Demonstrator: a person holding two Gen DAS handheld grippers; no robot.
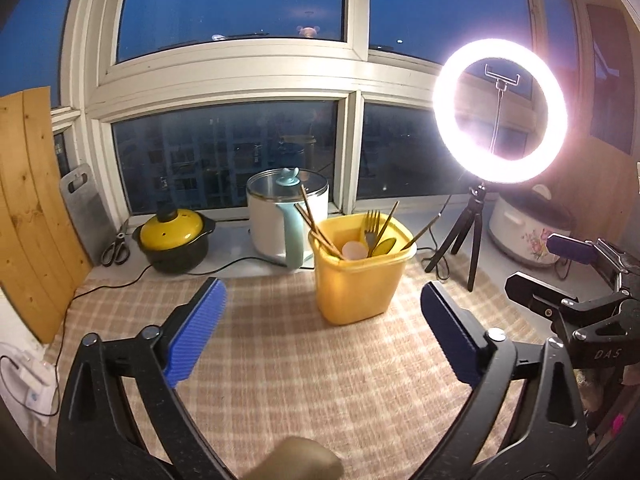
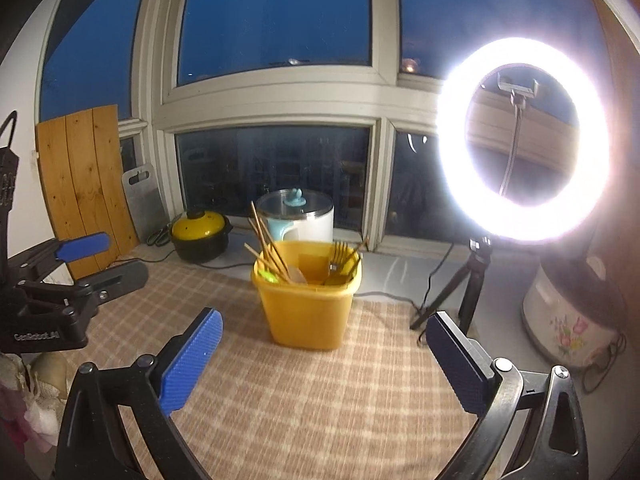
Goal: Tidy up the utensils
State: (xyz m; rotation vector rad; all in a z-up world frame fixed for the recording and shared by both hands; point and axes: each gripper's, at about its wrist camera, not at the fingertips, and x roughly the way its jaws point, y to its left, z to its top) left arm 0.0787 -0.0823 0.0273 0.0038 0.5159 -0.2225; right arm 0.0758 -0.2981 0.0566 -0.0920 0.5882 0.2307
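Observation:
A yellow plastic tub [image 1: 356, 280] [image 2: 310, 308] stands on the checked cloth. Chopsticks [image 1: 316, 224] [image 2: 268, 248], a gold fork [image 1: 373, 224] [image 2: 340, 260] and spoons stand in it. My left gripper [image 1: 324, 312] is open a short way in front of the tub, with nothing between its blue pads [image 1: 198, 332]. My right gripper [image 2: 324, 344] is open too, empty, just short of the tub. In the left wrist view the right gripper [image 1: 560, 272] shows at the right edge; in the right wrist view the left gripper [image 2: 100, 260] shows at the left edge.
A bright ring light [image 1: 500, 112] [image 2: 524, 140] on a tripod stands right of the tub. Behind it on the sill are a white electric pot [image 1: 286, 220], a yellow-lidded black pot [image 1: 174, 240], scissors [image 1: 116, 250] and a floral cooker [image 2: 568, 320]. Wooden boards [image 1: 32, 208] lean at left.

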